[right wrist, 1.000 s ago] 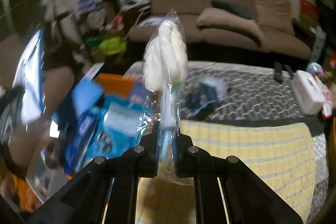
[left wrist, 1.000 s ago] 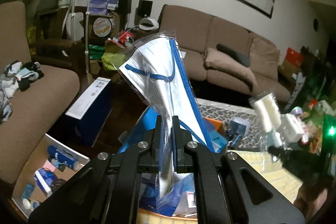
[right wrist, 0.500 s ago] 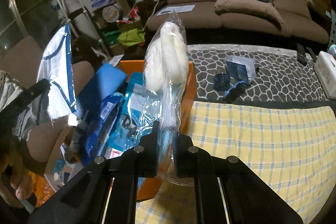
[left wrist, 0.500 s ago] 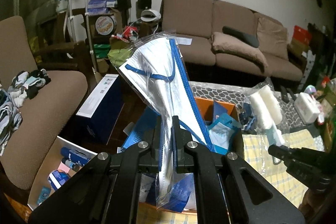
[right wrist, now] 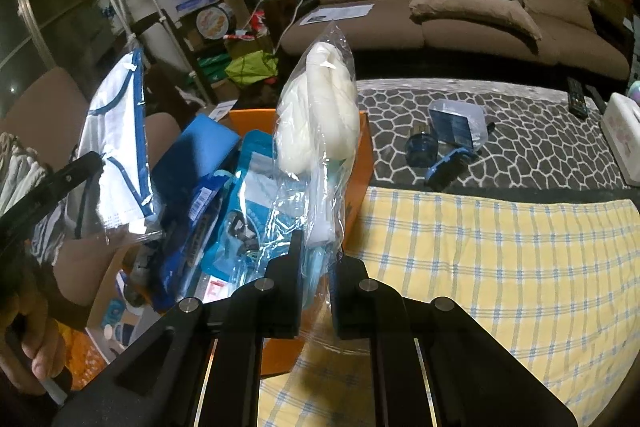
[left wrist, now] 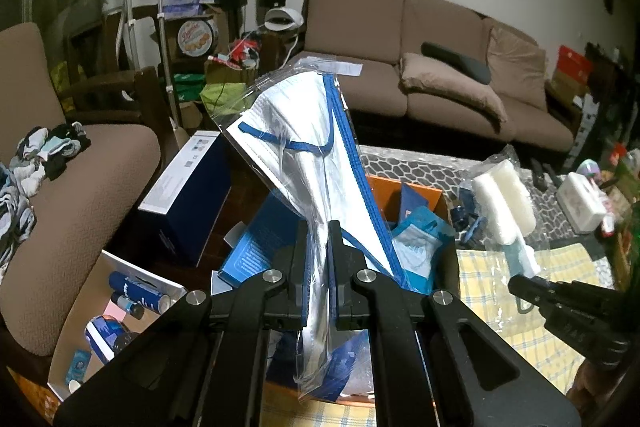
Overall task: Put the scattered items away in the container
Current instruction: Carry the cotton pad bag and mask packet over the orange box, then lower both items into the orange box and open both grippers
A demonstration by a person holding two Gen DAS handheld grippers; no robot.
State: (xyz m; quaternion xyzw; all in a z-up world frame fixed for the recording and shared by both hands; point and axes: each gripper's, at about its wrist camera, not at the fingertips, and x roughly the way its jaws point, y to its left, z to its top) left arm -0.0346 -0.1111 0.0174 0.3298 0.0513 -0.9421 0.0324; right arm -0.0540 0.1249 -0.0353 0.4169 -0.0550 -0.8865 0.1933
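Left gripper [left wrist: 318,267]: we have its fingers [left wrist: 298,259] clenched on a bagged face mask [left wrist: 304,163], white with blue edging, inside a clear sleeve. The mask's long axis runs up and away from the fingertips, tilted toward the left; the loose tail of the sleeve hangs below them.

Orange box [left wrist: 404,183], the container: it lies just beyond and below the left fingertips, already crowded with blue packets [left wrist: 420,247]. In the right wrist view the box [right wrist: 362,163] sits ahead and to the left of the right fingers, at the edge of the yellow checked cloth [right wrist: 500,247].

Right gripper [right wrist: 316,267]: fingers [right wrist: 294,267] clenched on a bagged white sponge brush [right wrist: 320,115], long axis standing nearly upright above the fingertips, the handle end pinched.

Judgement: both items are held above or beside the box; neither is in it yet. The left hand looks nearer, its mask directly over the opening. Release should follow a forward tip so each long axis drops into the box rather than across its rim.

Blue items [right wrist: 448,139] lie on the patterned surface beyond the right fingers, unsorted.
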